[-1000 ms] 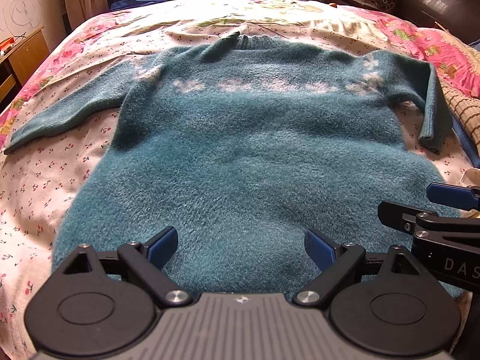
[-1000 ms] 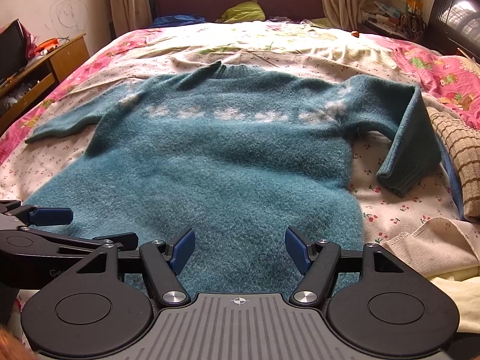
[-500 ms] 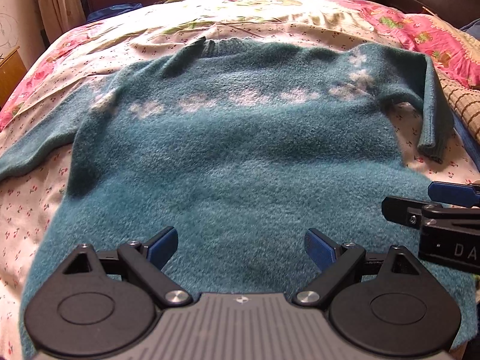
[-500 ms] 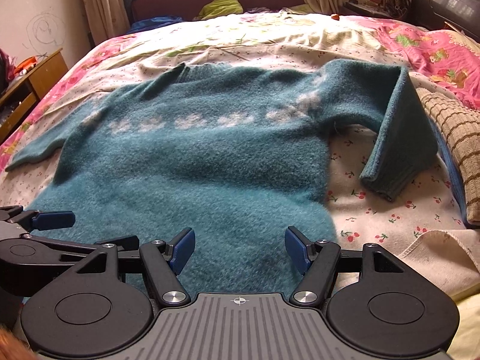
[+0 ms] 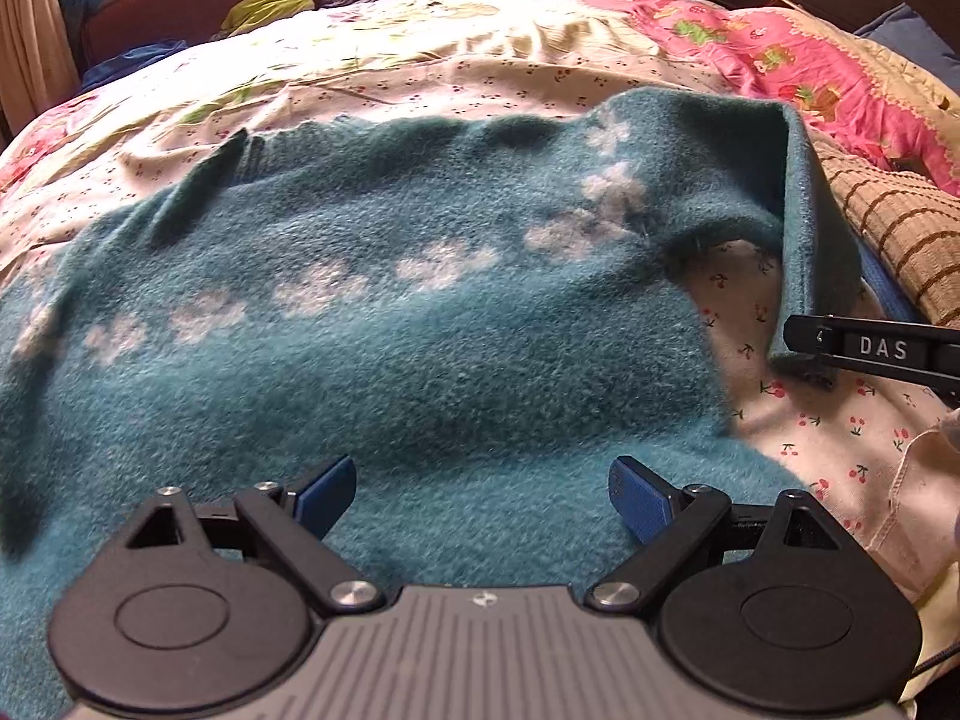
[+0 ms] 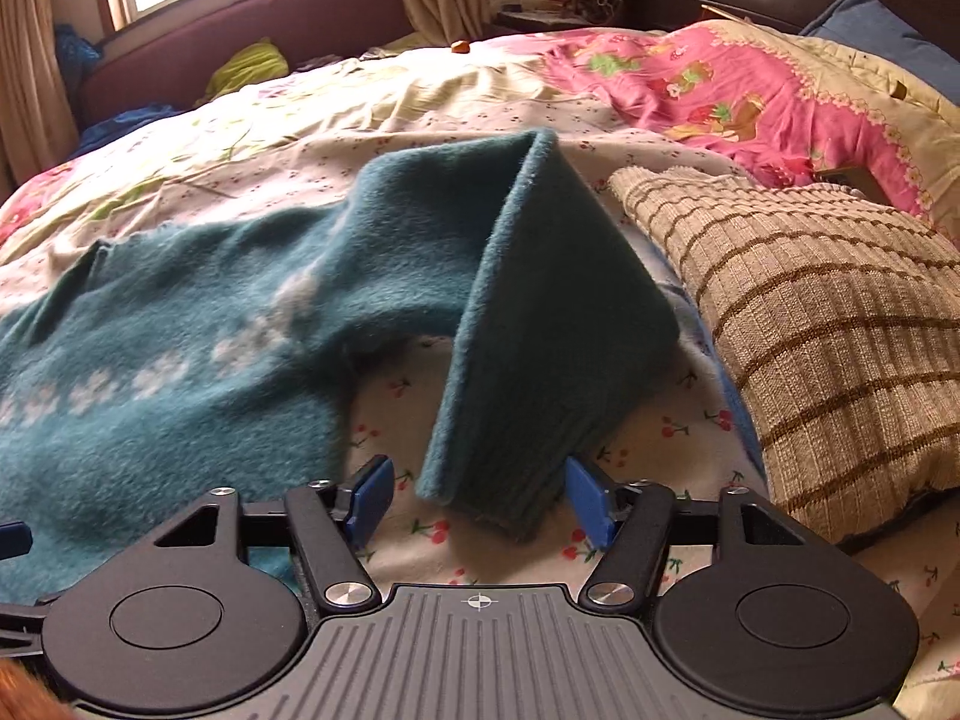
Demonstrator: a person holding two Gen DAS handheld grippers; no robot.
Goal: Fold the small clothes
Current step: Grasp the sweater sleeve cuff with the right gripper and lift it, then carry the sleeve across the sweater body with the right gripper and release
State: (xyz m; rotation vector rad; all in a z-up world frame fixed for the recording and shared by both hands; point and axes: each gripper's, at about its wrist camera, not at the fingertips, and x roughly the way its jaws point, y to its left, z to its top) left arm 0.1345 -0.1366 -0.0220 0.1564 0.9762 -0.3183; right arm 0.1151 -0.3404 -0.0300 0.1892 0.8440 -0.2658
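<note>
A fuzzy teal sweater with a row of white flowers lies flat, front up, on the bed. My left gripper is open above its lower hem. The sweater's right sleeve bends back toward me, cuff down on the sheet. My right gripper is open with the cuff between its blue fingertips; it shows from the side in the left wrist view. The sweater body also shows in the right wrist view.
The bed has a cherry-print sheet. A beige brown-striped knit lies right of the sleeve, a pink floral quilt beyond it. A dark red headboard and a green cloth are at the far end.
Both grippers have moved right and forward. The right gripper went from the sweater's hem to the right sleeve cuff, which now sits between its open fingers.
</note>
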